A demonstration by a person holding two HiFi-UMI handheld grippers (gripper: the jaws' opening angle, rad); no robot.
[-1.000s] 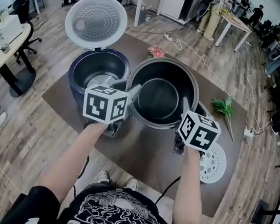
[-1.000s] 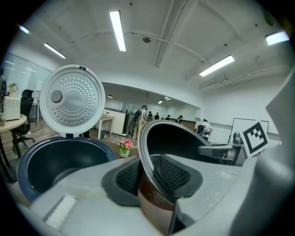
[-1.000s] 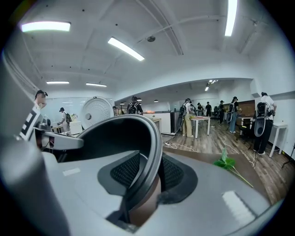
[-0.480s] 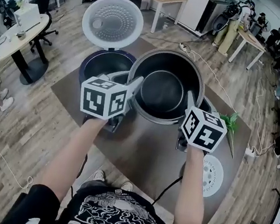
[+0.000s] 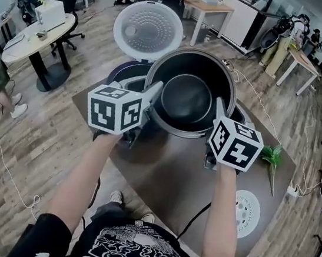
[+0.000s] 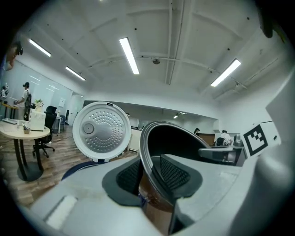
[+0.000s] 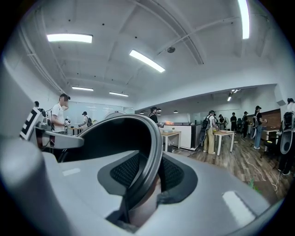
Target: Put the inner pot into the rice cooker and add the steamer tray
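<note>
Holding the inner pot (image 5: 187, 99) level matters: left hand-held gripper (image 5: 151, 94) and right hand-held gripper (image 5: 217, 112) each clamp its rim; centre it over the rice cooker (image 5: 124, 70) before lowering.

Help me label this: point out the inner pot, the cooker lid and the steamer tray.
inner pot (image 5: 188, 98), head view, on its dark inside bottom.
cooker lid (image 5: 148, 31), head view, on its perforated inner plate.
steamer tray (image 5: 246, 214), head view, on its white perforated face.
</note>
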